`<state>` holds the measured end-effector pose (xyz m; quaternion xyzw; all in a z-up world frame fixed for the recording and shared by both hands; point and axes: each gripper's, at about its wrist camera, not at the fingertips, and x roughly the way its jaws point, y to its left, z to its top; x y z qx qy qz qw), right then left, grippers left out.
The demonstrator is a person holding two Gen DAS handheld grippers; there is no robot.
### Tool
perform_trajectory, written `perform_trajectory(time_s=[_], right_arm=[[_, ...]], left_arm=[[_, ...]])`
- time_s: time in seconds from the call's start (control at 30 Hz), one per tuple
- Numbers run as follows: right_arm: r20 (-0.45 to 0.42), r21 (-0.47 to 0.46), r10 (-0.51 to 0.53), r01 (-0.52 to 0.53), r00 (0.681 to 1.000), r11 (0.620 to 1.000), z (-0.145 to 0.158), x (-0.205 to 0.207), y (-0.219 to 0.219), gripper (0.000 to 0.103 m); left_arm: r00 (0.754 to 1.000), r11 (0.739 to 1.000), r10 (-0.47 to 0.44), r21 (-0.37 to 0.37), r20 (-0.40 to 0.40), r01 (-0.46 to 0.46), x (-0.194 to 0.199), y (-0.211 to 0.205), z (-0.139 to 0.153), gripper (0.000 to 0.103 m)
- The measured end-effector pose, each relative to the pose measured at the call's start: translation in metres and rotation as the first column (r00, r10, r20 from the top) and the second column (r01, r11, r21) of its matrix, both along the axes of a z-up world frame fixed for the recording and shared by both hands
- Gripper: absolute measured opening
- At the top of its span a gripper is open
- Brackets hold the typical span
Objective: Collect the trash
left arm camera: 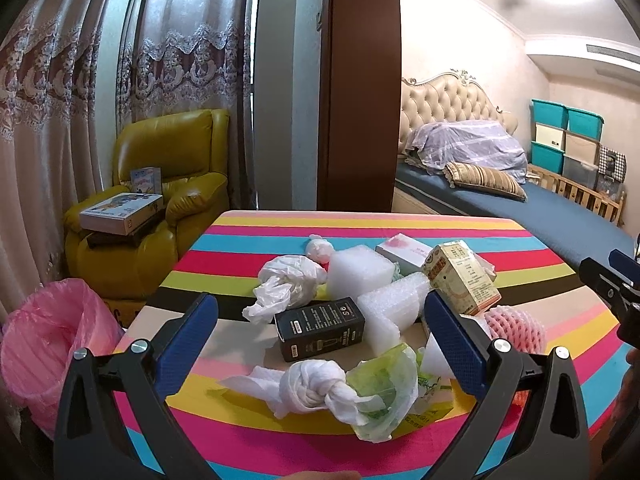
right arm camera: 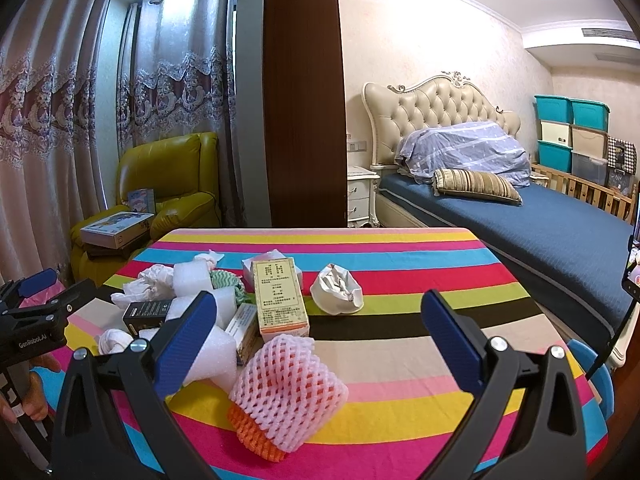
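Trash lies piled on a striped table (left arm camera: pixel 360 228). In the left wrist view I see a black box (left arm camera: pixel 320 328), a knotted white bag (left arm camera: pixel 312 388), a crumpled white bag (left arm camera: pixel 288 284), foam blocks (left arm camera: pixel 358 276) and a tan carton (left arm camera: pixel 460 276). My left gripper (left arm camera: pixel 322 320) is open above the pile, holding nothing. In the right wrist view a pink foam net (right arm camera: pixel 284 380) lies nearest, with the tan carton (right arm camera: pixel 280 300) and a crumpled paper ball (right arm camera: pixel 336 288) behind. My right gripper (right arm camera: pixel 318 320) is open and empty above the table.
A bin lined with a pink bag (left arm camera: pixel 48 344) stands on the floor left of the table. A yellow armchair (left arm camera: pixel 160 184) with boxes is behind it. A bed (right arm camera: pixel 520 220) is at the right. A brown post (right arm camera: pixel 304 92) stands behind the table.
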<state>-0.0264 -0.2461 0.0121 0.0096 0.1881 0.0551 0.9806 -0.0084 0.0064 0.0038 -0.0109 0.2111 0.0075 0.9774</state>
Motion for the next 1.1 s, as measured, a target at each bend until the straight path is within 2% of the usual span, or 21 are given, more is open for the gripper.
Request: perform_trajectory(time_s=[0.23,0.73,1.1], right_arm=[[-0.003,-0.001,0.001,-0.001,1.0,1.0,0.001,-0.001,-0.002,0.099],[-0.009,0.008,0.0,0.0,1.0,1.0,0.0,-0.002,-0.003,0.099],[-0.015,0.002,0.008,-0.008,1.0,1.0,-0.002,-0.001,0.0,0.099]], left_arm=[[1.0,1.0,0.008,-0.03,-0.025,-0.009,0.003,0.003,-0.003,0.097],[1.0,1.0,0.008,0.02,-0.002,-0.008,-0.001,-0.006,-0.003,0.097],[1.0,1.0,0.008,0.004,-0.012,-0.008,0.0,-0.004,-0.004,0.097]])
